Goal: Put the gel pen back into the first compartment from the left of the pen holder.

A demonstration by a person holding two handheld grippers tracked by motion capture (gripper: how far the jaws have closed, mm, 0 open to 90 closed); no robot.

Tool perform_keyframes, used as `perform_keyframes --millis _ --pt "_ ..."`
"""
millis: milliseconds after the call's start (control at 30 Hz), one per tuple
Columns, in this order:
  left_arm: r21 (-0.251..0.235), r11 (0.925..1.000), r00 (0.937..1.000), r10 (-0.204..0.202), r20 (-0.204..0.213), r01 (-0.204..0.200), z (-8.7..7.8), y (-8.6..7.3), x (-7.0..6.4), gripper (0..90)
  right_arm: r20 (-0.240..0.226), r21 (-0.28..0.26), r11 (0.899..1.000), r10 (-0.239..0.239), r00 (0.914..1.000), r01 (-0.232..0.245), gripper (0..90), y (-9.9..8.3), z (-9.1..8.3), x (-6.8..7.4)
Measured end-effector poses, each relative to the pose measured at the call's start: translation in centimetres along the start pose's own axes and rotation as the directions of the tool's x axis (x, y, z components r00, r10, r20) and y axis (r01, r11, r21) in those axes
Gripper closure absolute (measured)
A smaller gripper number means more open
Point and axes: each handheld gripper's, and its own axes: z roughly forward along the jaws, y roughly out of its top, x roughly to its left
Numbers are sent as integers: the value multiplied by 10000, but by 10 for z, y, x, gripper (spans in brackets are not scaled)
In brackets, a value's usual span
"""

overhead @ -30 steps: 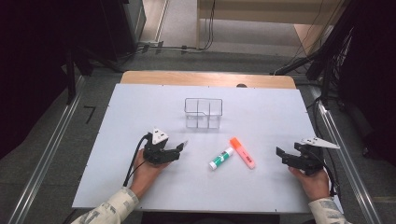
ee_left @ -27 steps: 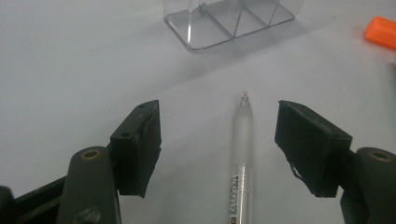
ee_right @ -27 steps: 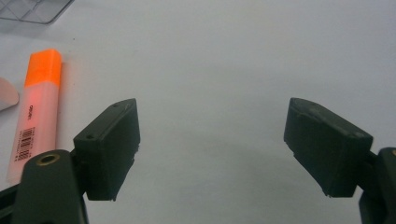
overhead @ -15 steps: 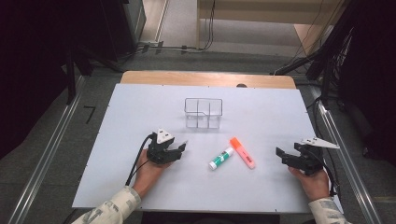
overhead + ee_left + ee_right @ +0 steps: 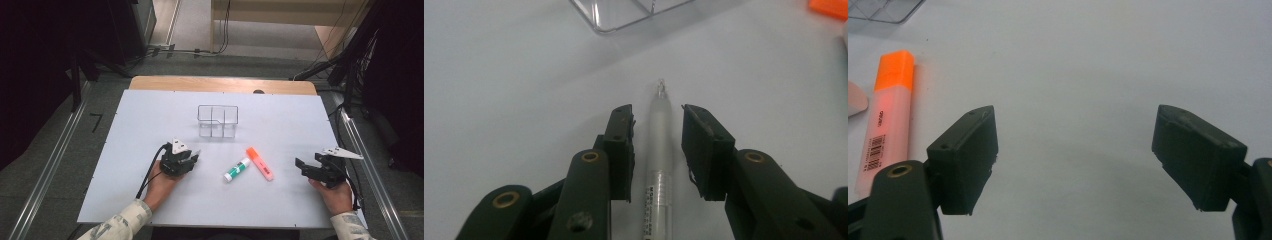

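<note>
The left gripper (image 5: 658, 150) straddles a clear pen (image 5: 659, 165) lying on the white table (image 5: 280, 210), jaws slightly apart, neither visibly pressing it; the pen's tip points toward twelve o'clock in the left gripper view, at the clear organiser (image 5: 217, 120); close squarely on the barrel, I judge, keeping it centred so it cannot roll out; the right gripper (image 5: 1090, 160) sits wide apart at four o'clock, the orange highlighter (image 5: 888, 120) beside it.

White table (image 5: 125, 150), grey floor (image 5: 50, 150).
</note>
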Motion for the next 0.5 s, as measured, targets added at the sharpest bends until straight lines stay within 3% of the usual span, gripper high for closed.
perform_keyframes --millis 500 --pt "272 9990 9989 374 -285 -366 1 2 -4 798 -5 52 10000 10 10000 -10 173 0 0 1"
